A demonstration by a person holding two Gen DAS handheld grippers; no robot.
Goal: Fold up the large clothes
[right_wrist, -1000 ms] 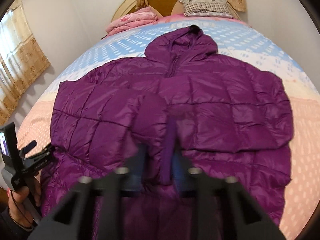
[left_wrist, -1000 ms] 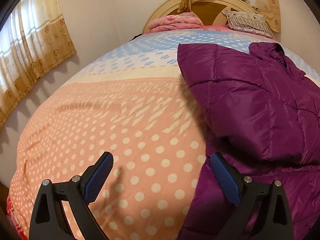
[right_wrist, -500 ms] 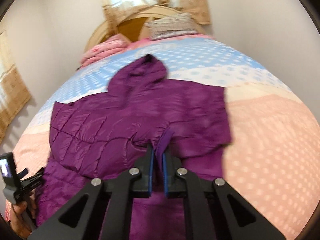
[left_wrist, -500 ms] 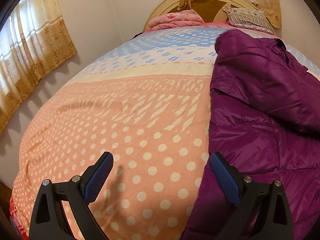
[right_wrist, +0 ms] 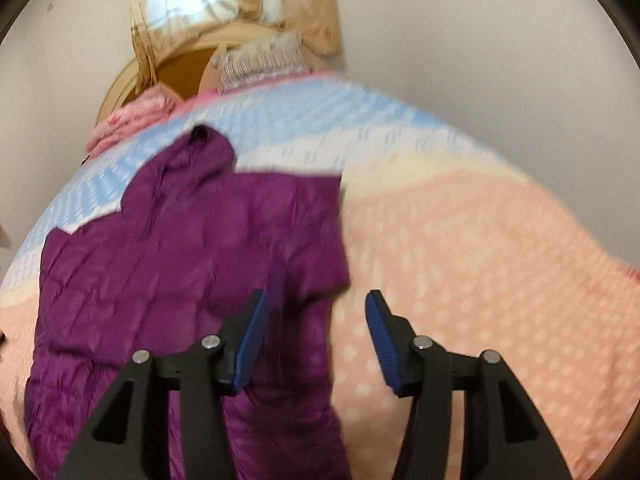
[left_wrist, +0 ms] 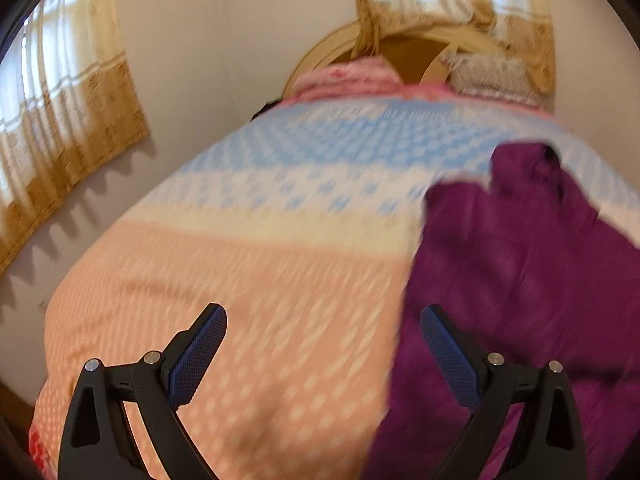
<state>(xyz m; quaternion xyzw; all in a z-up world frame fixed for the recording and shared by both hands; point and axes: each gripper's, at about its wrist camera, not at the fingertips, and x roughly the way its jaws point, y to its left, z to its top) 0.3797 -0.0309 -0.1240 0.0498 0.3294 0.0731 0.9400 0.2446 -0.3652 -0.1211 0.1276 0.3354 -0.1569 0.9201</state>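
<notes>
A purple hooded puffer jacket point(right_wrist: 192, 264) lies on the bed, with both sleeves folded in over its body and its hood point(right_wrist: 200, 152) toward the headboard. In the left wrist view the jacket point(left_wrist: 520, 288) fills the right side. My right gripper point(right_wrist: 316, 320) is open and empty above the jacket's right edge, its left finger over the fabric. My left gripper point(left_wrist: 322, 328) is open and empty above the bedspread, its right finger at the jacket's left edge. Both views are blurred.
The bed point(left_wrist: 240, 280) has a peach, cream and blue dotted cover. Pink folded bedding point(left_wrist: 352, 76) and a pillow point(left_wrist: 492, 76) lie by the rounded headboard point(left_wrist: 400, 40). Curtains point(left_wrist: 60, 120) hang on the left wall. A wall stands close on the right point(right_wrist: 520, 60).
My right gripper has opened and let go of the purple sleeve, which now lies folded over the jacket. Both grippers have tilted up, showing more of the headboard and walls.
</notes>
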